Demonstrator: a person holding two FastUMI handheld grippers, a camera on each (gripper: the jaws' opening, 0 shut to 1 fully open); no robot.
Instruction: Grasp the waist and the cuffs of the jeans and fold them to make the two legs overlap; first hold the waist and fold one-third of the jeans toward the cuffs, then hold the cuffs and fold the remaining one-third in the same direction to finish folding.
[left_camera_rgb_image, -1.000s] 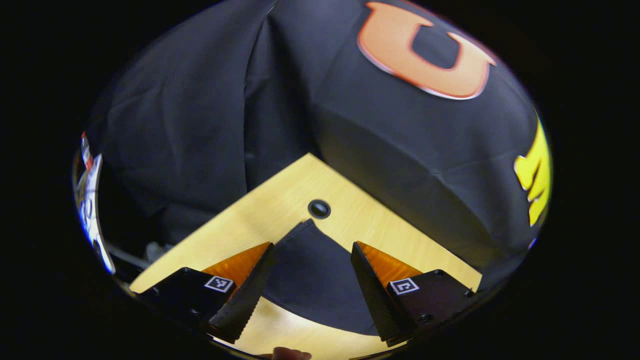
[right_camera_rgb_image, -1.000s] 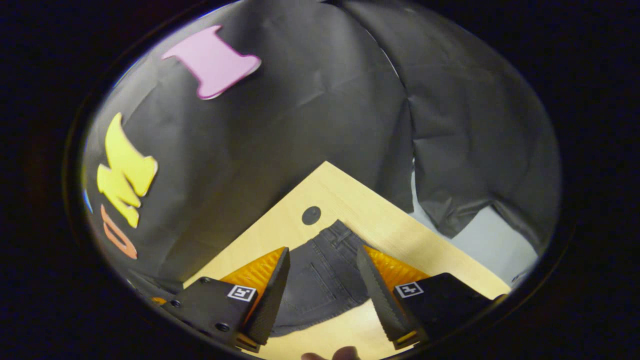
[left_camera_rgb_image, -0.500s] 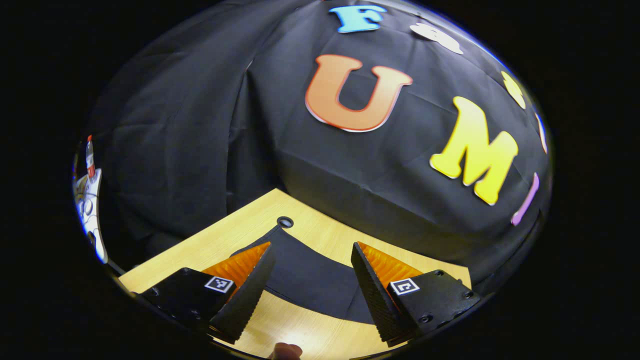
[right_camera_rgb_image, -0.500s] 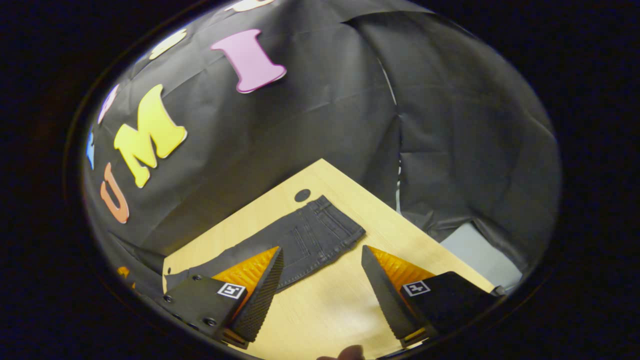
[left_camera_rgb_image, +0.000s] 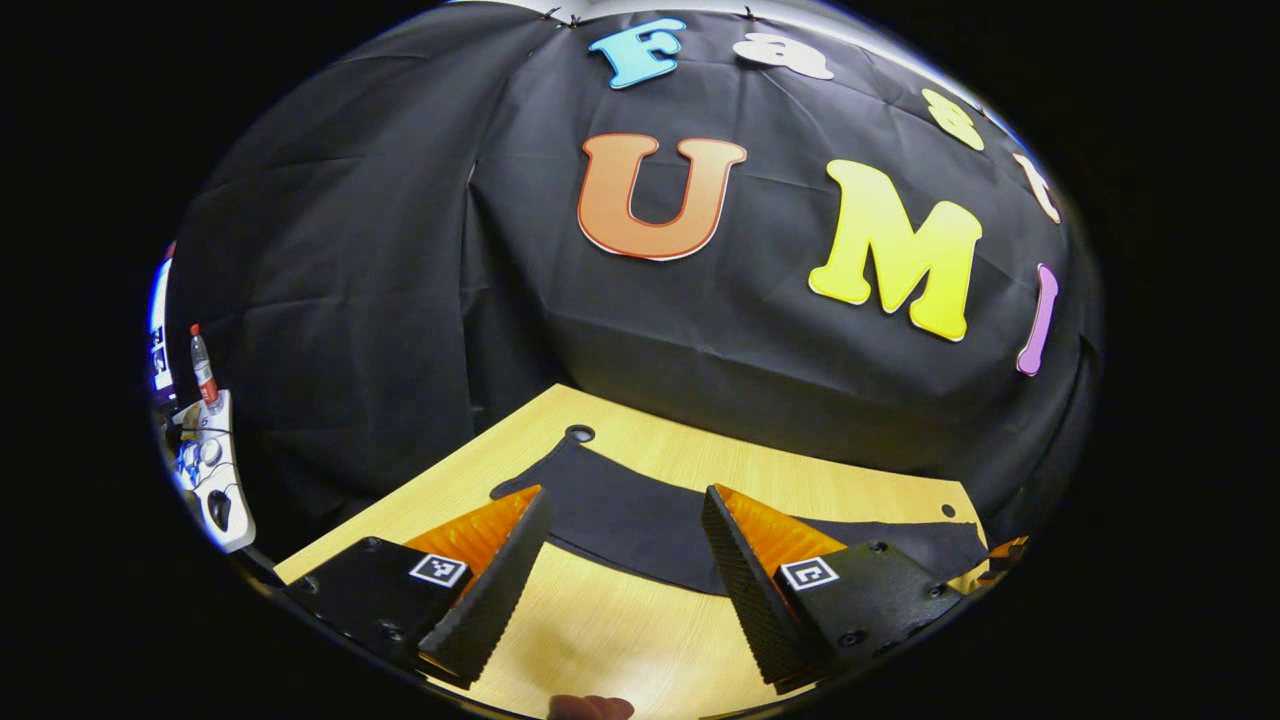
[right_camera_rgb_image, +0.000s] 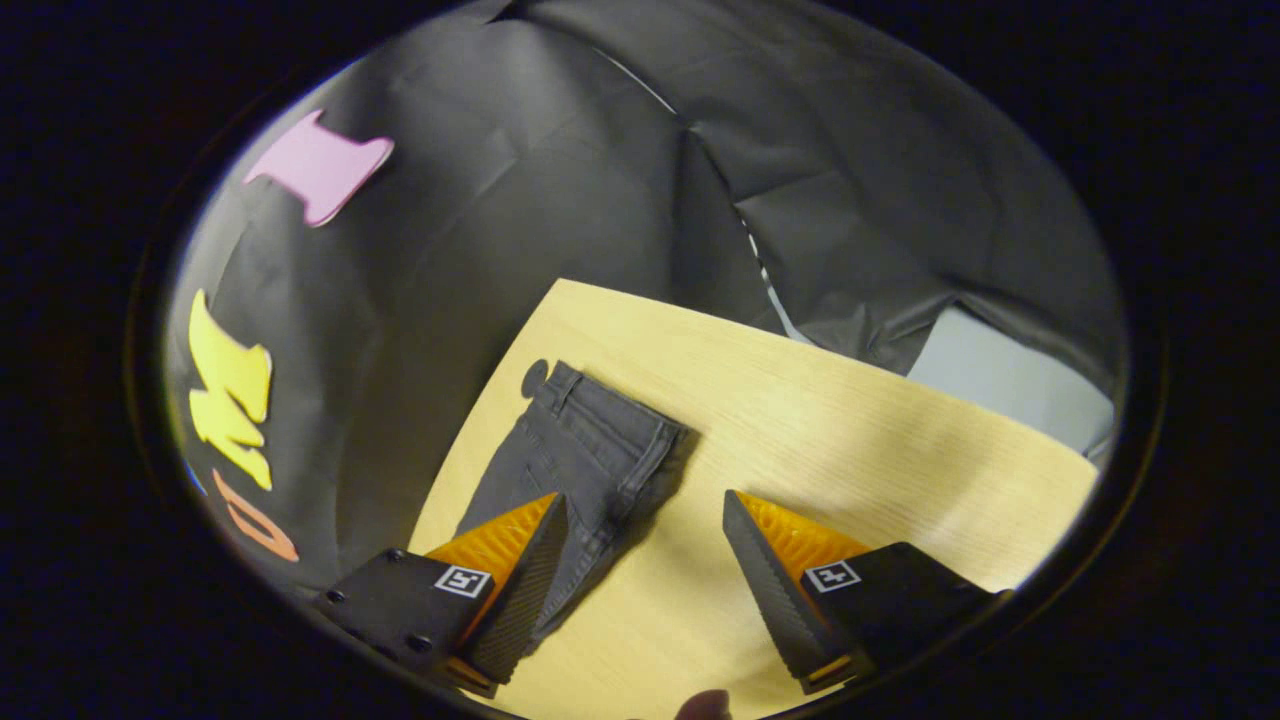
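Note:
Dark grey jeans (right_camera_rgb_image: 580, 450) lie flat on the light wooden table (right_camera_rgb_image: 850, 420), stretched along its far edge. In the right gripper view the waist end (right_camera_rgb_image: 610, 410) lies ahead and slightly left, with the cloth running under my left finger. My right gripper (right_camera_rgb_image: 645, 580) hovers open above bare wood, holding nothing. In the left gripper view the jeans (left_camera_rgb_image: 620, 515) are a dark strip whose leg end reaches a round hole (left_camera_rgb_image: 578, 435). My left gripper (left_camera_rgb_image: 620, 585) is open too, set back from the cloth's near edge with only table between its fingers.
The black booth wall closes off the table's far side. A second hole (right_camera_rgb_image: 535, 378) sits beside the waist. A bottle (left_camera_rgb_image: 203, 360) and a white device (left_camera_rgb_image: 215, 480) stand off the table at the far left. Pale floor (right_camera_rgb_image: 1010, 375) lies beyond the table's right end.
Both grippers have drawn back from the jeans, staying open. The left view swung right and the right view left, and more of the table and jeans shows. The jeans have not moved.

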